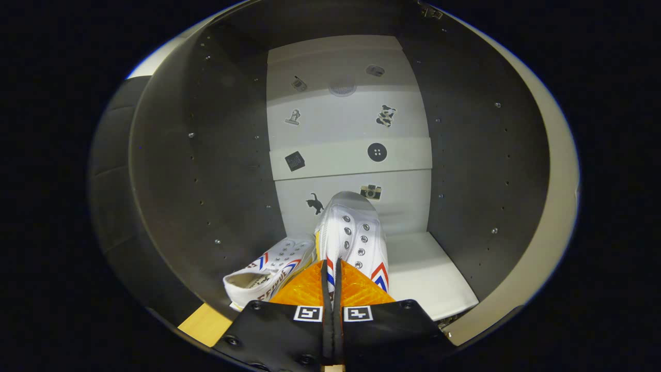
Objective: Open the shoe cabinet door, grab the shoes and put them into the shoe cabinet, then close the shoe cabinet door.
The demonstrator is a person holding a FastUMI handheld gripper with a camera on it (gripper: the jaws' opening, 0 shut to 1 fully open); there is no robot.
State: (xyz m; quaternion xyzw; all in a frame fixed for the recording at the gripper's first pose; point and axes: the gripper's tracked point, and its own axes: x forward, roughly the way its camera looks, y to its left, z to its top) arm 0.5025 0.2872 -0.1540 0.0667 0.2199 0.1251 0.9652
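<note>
Inside the dark-walled shoe cabinet (206, 170) I see my gripper (331, 281), jaws pinched narrow on one white shoe (353, 235), the second shoe (271, 271) lower left.

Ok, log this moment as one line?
cabinet door: open | gripper: jaws shut on second shoe, inside cabinet | first shoe: on cabinet floor, beside it | door: not closed yet

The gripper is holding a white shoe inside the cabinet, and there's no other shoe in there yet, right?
Not quite. The gripper does hold a white shoe inside the cabinet, but a second shoe already lies there, just left of the held one, as the gripper view shows.
</note>
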